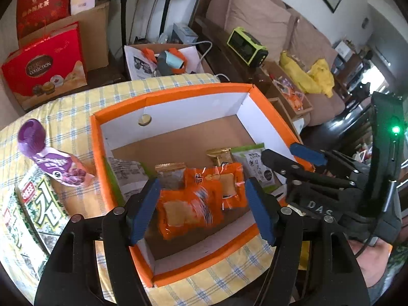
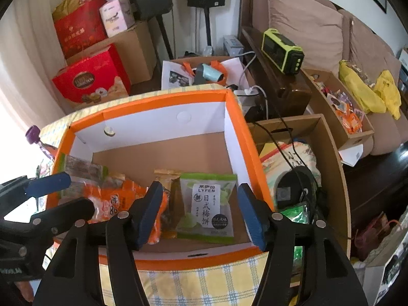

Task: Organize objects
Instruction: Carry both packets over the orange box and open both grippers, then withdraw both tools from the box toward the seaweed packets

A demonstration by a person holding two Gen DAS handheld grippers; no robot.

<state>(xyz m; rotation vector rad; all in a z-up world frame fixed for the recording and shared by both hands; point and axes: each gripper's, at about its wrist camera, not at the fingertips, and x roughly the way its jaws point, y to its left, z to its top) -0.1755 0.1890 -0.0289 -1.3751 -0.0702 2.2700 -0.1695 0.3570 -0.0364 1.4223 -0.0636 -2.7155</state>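
Observation:
An orange-rimmed box (image 1: 163,94) with white inner walls stands on the yellow checked tablecloth (image 1: 76,107). Several snack packets lie on its brown floor. An orange packet (image 1: 188,204) lies between the fingers of my left gripper (image 1: 202,211), which is open, with a gap at the right pad. In the right wrist view a green-and-white packet (image 2: 207,209) lies flat between the fingers of my right gripper (image 2: 201,214), also open, clear of both pads. Gold-brown packets (image 1: 220,155) lie behind. Each gripper shows in the other's view: right gripper (image 1: 288,158), left gripper (image 2: 63,196).
A purple-capped pouch (image 1: 51,158) and a large printed snack bag (image 1: 33,204) lie on the cloth left of the box. An open cardboard box (image 2: 331,153) with cables and bags stands to the right. Behind are red gift boxes (image 1: 46,68), a green radio (image 2: 283,51) and a sofa (image 2: 306,20).

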